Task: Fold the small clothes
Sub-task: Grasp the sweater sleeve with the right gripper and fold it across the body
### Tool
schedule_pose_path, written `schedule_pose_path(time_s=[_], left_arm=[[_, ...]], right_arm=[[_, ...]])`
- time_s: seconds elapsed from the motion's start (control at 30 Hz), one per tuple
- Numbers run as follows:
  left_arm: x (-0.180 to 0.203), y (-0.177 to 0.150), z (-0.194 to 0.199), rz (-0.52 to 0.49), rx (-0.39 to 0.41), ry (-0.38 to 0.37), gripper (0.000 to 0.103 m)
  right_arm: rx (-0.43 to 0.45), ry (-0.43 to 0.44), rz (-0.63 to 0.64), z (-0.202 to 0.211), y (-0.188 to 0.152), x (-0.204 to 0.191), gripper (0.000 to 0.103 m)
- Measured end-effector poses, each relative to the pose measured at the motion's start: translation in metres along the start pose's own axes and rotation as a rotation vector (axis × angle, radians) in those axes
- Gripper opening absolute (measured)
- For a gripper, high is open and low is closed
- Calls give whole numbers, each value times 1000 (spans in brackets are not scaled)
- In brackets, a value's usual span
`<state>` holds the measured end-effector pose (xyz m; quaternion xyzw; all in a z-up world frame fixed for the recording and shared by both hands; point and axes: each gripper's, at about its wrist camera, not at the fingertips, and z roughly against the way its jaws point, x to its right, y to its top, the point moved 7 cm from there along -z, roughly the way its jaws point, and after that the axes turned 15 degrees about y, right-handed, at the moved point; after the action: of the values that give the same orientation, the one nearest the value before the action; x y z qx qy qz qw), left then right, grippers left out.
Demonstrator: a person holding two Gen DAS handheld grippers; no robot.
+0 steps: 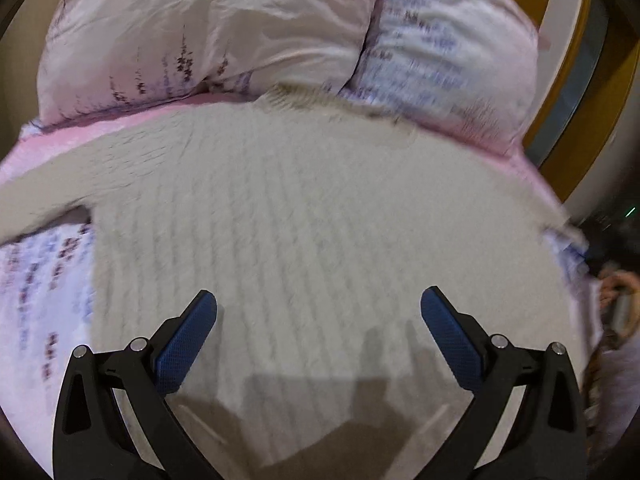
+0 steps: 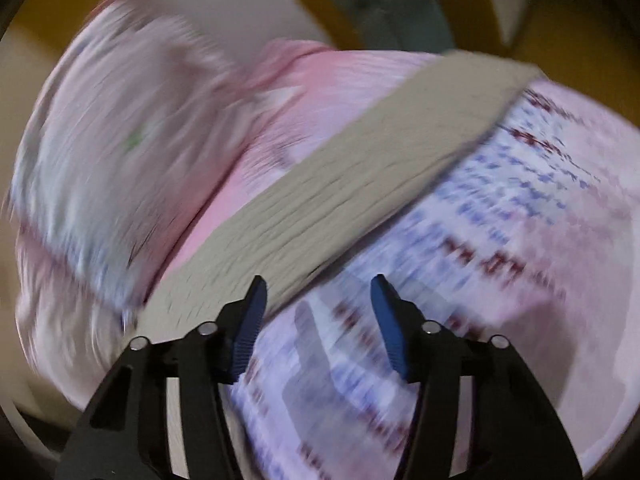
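Bed surface [image 1: 36, 280] with printed sheet and pillows [image 1: 200, 32] behind carries your beige knit sweater [image 1: 312, 208], spread flat for folding. Left gripper [image 1: 319, 306] hovers over its body, jaws wide, empty. Right gripper [image 2: 318, 294] sits partly open beside the sleeve [image 2: 360, 172], pinching nothing. Sleeve edge free; sheet beside it clear.

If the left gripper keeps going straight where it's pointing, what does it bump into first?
Most likely the cream knitted sweater. The left gripper is open, nothing between its fingers, and the sweater lies spread on the bed right ahead. The pillows lie beyond it. Depth is hard to judge.
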<state>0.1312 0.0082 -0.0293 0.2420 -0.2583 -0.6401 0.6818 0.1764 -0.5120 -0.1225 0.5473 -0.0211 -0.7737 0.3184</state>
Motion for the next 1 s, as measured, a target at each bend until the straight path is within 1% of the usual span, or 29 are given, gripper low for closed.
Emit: schedule_pose_path(time_s=[0.07, 0.13, 0.17, 0.2, 0.23, 0.3, 0.33, 0.37, 0.43, 0.47, 0.5, 0.57, 0.6, 0.63, 0.7, 0.8, 0.83, 0.9, 0.93, 0.97, 1.0], left_arm=[[0, 4, -2, 7, 6, 2, 102], [2, 7, -5, -5, 4, 13, 102], [3, 8, -7, -8, 3, 16, 102], [3, 8, -8, -11, 0, 18, 102], [3, 9, -10, -15, -5, 19, 102], [2, 10, -12, -28, -15, 31, 102], [1, 10, -12, -30, -16, 41, 102], [-1, 10, -13, -27, -10, 50, 102], [-5, 12, -12, -15, 11, 45, 102], [-6, 14, -11, -8, 16, 38, 102], [-8, 15, -11, 2, 16, 28, 102], [-11, 16, -10, 20, 12, 12, 102], [-13, 17, -10, 33, 11, 3, 102], [-15, 18, -10, 49, 13, -8, 102], [-17, 20, -10, 70, 15, -23, 102], [-18, 22, -9, 89, 29, -31, 102], [-17, 23, -8, 91, 34, -32, 102], [-16, 23, -5, 89, 49, -33, 102], [-16, 23, -3, 87, 55, -33, 102], [-17, 23, -1, 85, 60, -35, 102], [-17, 24, 2, 85, 72, -44, 102]], right_arm=[[33, 22, -45, 1, 13, 10, 44], [63, 14, -64, 2, 23, 16, 44], [75, 8, -69, 3, 27, 19, 41], [88, 2, -79, 4, 30, 23, 36], [97, 1, -88, 5, 34, 27, 35], [122, -6, -103, 9, 39, 35, 27], [134, -29, -101, 10, 42, 36, 24], [140, -46, -92, 7, 46, 37, 19], [144, -100, -39, 6, 49, 36, 13], [146, -121, -8, 4, 51, 32, 9], [155, -127, 16, 5, 51, 28, 8], [206, -136, 111, 11, 55, 3, 8], [234, -118, 179, 17, 55, -18, 8], [245, -98, 219, 20, 54, -32, 8], [244, -22, 312, 22, 46, -70, 8], [168, 113, 468, 11, 12, -133, 8], [104, 166, 524, -1, -10, -155, 8], [-13, 228, 593, -23, -47, -180, 8], [-98, 254, 631, -38, -73, -190, 8], [-170, 267, 655, -50, -98, -196, 8], [-263, 272, 679, -68, -125, -198, 8]])
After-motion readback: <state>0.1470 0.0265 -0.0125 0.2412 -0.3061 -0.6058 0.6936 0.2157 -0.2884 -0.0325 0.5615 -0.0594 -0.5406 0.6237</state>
